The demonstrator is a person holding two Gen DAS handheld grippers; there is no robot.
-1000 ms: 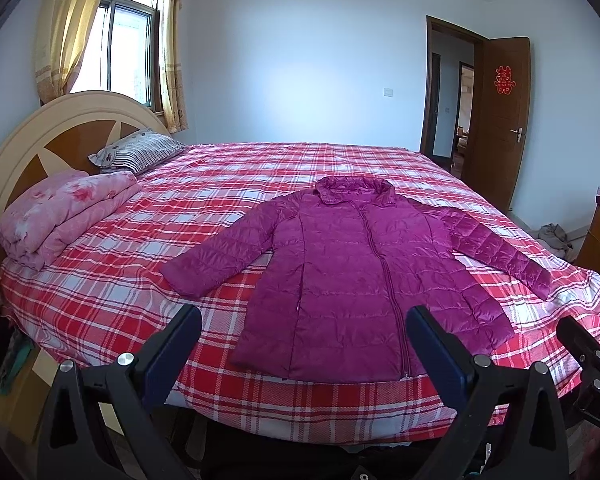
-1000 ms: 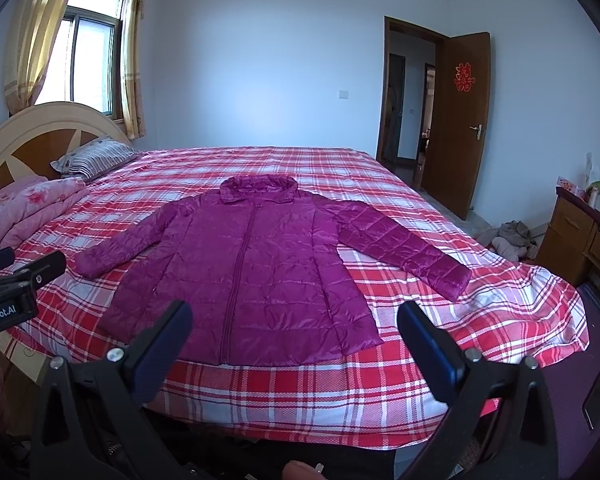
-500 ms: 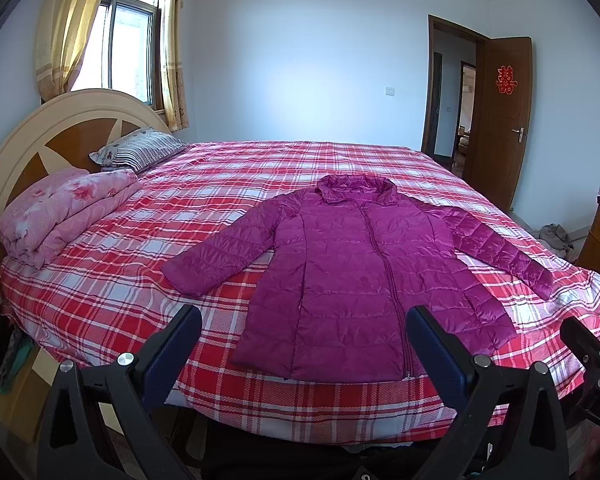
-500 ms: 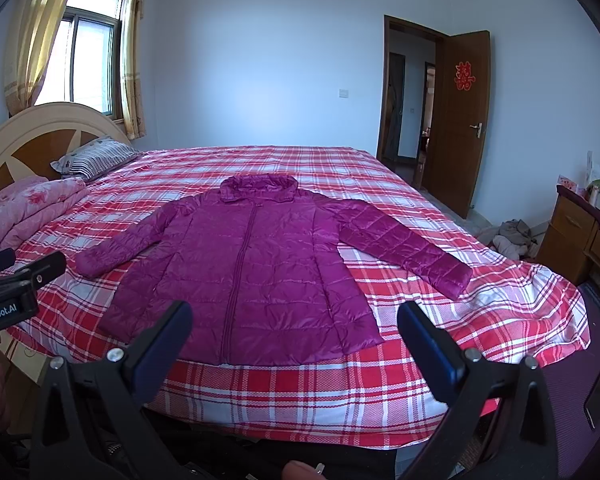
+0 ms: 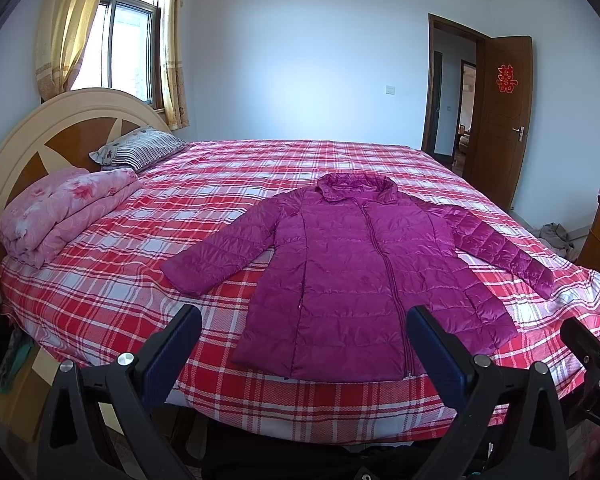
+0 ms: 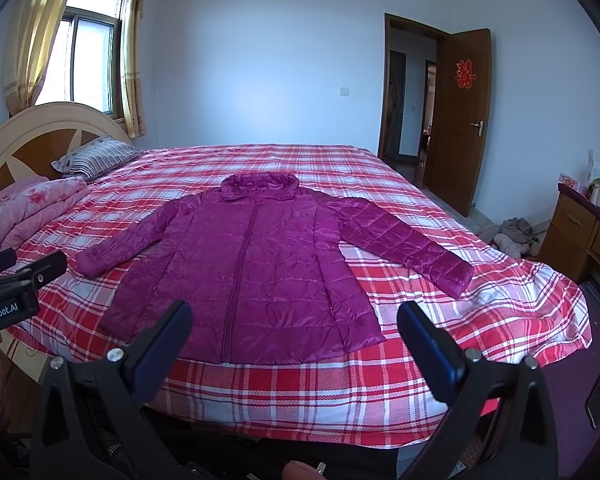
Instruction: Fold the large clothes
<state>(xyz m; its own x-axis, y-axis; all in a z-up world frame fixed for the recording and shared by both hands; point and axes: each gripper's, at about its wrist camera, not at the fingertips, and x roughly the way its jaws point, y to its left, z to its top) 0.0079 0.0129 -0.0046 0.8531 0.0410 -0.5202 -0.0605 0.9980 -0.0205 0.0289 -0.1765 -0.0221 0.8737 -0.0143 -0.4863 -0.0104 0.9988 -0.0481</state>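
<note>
A magenta quilted jacket lies flat and face up on the red plaid bed, zipped, collar away from me, both sleeves spread out to the sides. It also shows in the right wrist view. My left gripper is open and empty, held off the near edge of the bed in front of the jacket's hem. My right gripper is open and empty, also in front of the hem. The left gripper's side shows at the left edge of the right wrist view.
A folded pink floral quilt and a striped pillow lie by the round headboard at the left. A wooden dresser and a heap of clothes on the floor are at the right, near the open door.
Both grippers have barely moved; the view has crept slightly. The jacket lies unchanged.
</note>
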